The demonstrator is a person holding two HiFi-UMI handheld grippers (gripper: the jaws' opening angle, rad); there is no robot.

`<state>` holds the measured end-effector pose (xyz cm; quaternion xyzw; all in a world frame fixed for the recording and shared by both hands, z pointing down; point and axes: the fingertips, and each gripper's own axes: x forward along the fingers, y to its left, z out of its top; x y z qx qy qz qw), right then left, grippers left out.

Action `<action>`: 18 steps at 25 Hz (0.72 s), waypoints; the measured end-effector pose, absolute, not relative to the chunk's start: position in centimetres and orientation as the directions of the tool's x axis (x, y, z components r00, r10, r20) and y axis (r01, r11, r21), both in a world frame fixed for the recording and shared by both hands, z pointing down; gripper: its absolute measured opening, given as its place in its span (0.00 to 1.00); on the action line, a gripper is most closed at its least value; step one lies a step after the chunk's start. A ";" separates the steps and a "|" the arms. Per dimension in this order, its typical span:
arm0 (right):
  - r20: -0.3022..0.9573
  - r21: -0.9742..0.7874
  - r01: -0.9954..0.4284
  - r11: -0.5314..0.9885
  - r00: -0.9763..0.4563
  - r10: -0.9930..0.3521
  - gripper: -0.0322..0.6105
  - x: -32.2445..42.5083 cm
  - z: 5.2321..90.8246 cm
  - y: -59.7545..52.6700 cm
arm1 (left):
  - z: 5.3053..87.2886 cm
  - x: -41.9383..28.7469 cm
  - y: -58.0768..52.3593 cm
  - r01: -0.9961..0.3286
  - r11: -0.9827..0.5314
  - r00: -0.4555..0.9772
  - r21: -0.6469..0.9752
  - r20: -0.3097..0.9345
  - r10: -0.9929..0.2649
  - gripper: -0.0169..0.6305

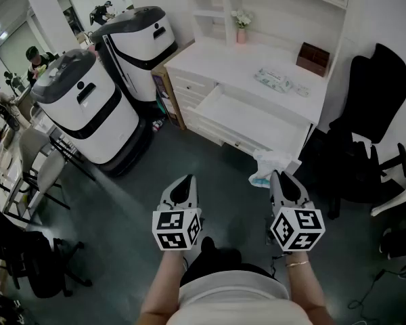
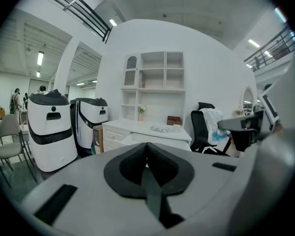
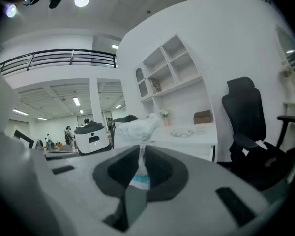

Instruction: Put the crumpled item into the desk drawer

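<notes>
A white desk [image 1: 257, 63] stands ahead, its wide drawer [image 1: 247, 114] pulled open and showing nothing inside. My right gripper [image 1: 279, 177] is shut on the crumpled item [image 1: 271, 163], a white wrapper with a blue patch, held low in front of the drawer's right corner. In the right gripper view the crumpled item [image 3: 134, 127] sticks up from the closed jaws of the right gripper [image 3: 140, 155]. My left gripper [image 1: 184, 183] hangs shut and empty to the left, farther from the desk. The left gripper view shows the left gripper [image 2: 146, 150], the desk [image 2: 152, 129] and the crumpled item [image 2: 214, 124].
Two large white-and-grey machines [image 1: 88, 107] [image 1: 139, 39] stand left of the desk. A black office chair [image 1: 372, 114] is at the right. On the desktop are a brown box [image 1: 312, 58], a small flower vase [image 1: 241, 26] and some packets [image 1: 274, 80]. Chairs and people are at the far left.
</notes>
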<state>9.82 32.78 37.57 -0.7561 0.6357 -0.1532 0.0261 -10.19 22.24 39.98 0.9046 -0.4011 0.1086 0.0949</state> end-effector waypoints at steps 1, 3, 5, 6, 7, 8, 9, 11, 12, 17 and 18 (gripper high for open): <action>0.198 -0.234 -0.954 -0.187 0.142 -0.970 0.11 9.7 37.5 32.8 | 39.9 -10.3 22.2 -0.747 -0.660 0.654 0.083 0.273 -0.706 0.02; 0.195 -0.237 -0.955 -0.179 0.134 -0.972 0.11 9.4 37.4 32.8 | 39.9 -10.5 22.3 -0.748 -0.659 0.652 0.082 0.275 -0.706 0.02; 0.191 -0.244 -0.955 -0.168 0.123 -0.974 0.11 9.1 37.4 33.0 | 40.1 -10.6 22.5 -0.748 -0.659 0.652 0.082 0.279 -0.705 0.02; 0.187 -0.246 -0.955 -0.164 0.119 -0.975 0.11 9.0 37.4 33.2 | 40.2 -10.6 22.7 -0.747 -0.659 0.652 0.082 0.281 -0.704 0.02; 0.183 -0.247 -0.956 -0.161 0.117 -0.976 0.12 9.0 37.4 33.4 | 40.3 -10.6 22.9 -0.747 -0.660 0.652 0.083 0.282 -0.704 0.02; 0.178 -0.246 -0.956 -0.160 0.117 -0.977 0.12 9.0 37.3 33.5 | 40.3 -10.6 23.0 -0.747 -0.660 0.653 0.083 0.282 -0.703 0.02; 0.174 -0.244 -0.956 -0.160 0.120 -0.977 0.12 9.0 37.2 33.6 | 40.3 -10.6 23.1 -0.747 -0.660 0.652 0.082 0.281 -0.704 0.02; 0.165 -0.246 -0.955 -0.165 0.126 -0.978 0.12 9.1 36.9 33.8 | 40.1 -10.7 23.2 -0.749 -0.658 0.651 0.080 0.277 -0.707 0.01; 0.162 -0.249 -0.954 -0.167 0.129 -0.978 0.12 9.1 36.8 34.0 | 40.0 -10.8 23.3 -0.750 -0.657 0.650 0.080 0.274 -0.709 0.02; 0.151 -0.258 -0.949 -0.180 0.145 -0.978 0.12 9.8 36.6 34.4 | 40.0 -11.2 23.6 -0.761 -0.644 0.638 0.079 0.268 -0.722 0.02; 0.151 -0.262 -0.948 -0.181 0.145 -0.978 0.12 9.8 36.6 34.3 | 40.2 -11.3 23.6 -0.764 -0.641 0.635 0.078 0.271 -0.724 0.02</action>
